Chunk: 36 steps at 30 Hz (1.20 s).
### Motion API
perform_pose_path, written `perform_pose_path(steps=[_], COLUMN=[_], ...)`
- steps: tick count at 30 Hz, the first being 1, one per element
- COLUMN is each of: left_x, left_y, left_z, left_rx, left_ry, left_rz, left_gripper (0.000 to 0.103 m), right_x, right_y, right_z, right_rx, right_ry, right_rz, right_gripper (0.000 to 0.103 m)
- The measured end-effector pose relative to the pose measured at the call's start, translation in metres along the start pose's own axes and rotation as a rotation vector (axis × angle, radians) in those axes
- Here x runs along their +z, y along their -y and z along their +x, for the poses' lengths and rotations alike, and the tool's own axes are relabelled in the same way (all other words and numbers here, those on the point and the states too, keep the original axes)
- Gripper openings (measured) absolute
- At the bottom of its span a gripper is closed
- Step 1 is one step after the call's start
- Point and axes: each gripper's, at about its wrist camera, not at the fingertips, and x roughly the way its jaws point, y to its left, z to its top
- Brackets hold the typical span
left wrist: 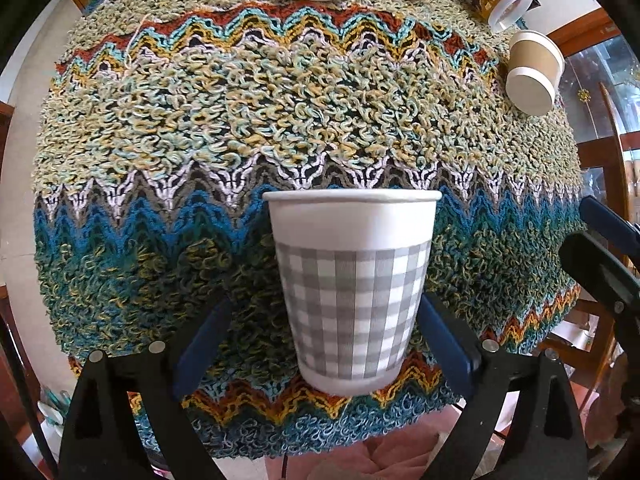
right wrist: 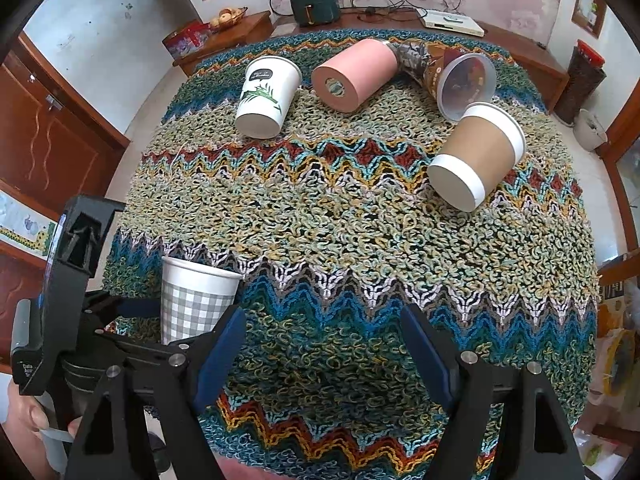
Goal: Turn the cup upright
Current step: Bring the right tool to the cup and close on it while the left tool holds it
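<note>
A white paper cup with a grey check pattern (left wrist: 352,292) stands upright, mouth up, on the woven zigzag table cover near the front edge. My left gripper (left wrist: 324,344) is open around it: the right blue finger (left wrist: 448,340) is at the cup's side, the left finger (left wrist: 204,348) stands clear of it. The cup also shows in the right wrist view (right wrist: 192,300), with the left gripper behind it. My right gripper (right wrist: 324,348) is open and empty above the cover's front part.
Several cups lie on their sides at the far end: a white leaf-print cup (right wrist: 266,96), a pink cup (right wrist: 352,74), a brown patterned cup with a clear lid (right wrist: 452,76) and a kraft cup (right wrist: 476,156). The table edge is just below the grippers.
</note>
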Motion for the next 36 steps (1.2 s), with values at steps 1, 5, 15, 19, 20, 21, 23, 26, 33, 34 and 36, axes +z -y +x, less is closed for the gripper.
perform_pose_path(steps=[1, 5, 15, 19, 20, 21, 23, 26, 33, 34, 36], left_x=[0.001, -0.007, -0.044, -0.05, -0.051, -0.054, -0.056, -0.056, -0.066, -0.062, -0.059], left_y=[-0.007, -0.019, -0.049, -0.05, -0.05, -0.042, -0.046, -0.045, -0.053, -0.05, -0.051], left_z=[-0.004, -0.025, -0.067, -0.08, -0.083, -0.085, -0.089, -0.092, -0.115, -0.112, -0.111], left_rx=[0.002, 0.03, 0.073, 0.116, 0.12, 0.122, 0.115, 0.103, 0.074, 0.069, 0.056], left_ry=[0.004, 0.038, 0.088, 0.108, 0.112, 0.113, 0.112, 0.113, 0.144, 0.148, 0.157], left_rz=[0.001, 0.004, -0.015, -0.008, -0.005, -0.006, -0.011, -0.023, -0.031, -0.033, -0.041], left_gripper=[0.094, 0.095, 0.095, 0.094, 0.094, 0.095, 0.094, 0.095, 0.095, 0.095, 0.094], right_x=[0.0, 0.0, 0.006, 0.011, 0.011, 0.012, 0.014, 0.015, 0.017, 0.017, 0.019], right_y=[-0.001, -0.006, -0.031, -0.04, -0.042, -0.043, -0.044, -0.046, -0.052, -0.052, -0.056], right_z=[0.0, 0.001, 0.021, 0.034, 0.037, 0.038, 0.041, 0.046, 0.054, 0.055, 0.056], right_rx=[0.006, 0.064, 0.241, 0.274, 0.274, 0.277, 0.287, 0.288, 0.283, 0.28, 0.266], right_ry=[-0.001, -0.019, -0.085, -0.106, -0.11, -0.113, -0.119, -0.125, -0.148, -0.149, -0.145], right_rz=[-0.002, -0.01, -0.028, -0.027, -0.025, -0.023, -0.016, -0.008, 0.008, 0.008, 0.003], right_gripper=[0.08, 0.08, 0.08, 0.08, 0.08, 0.08, 0.08, 0.08, 0.08, 0.08, 0.08])
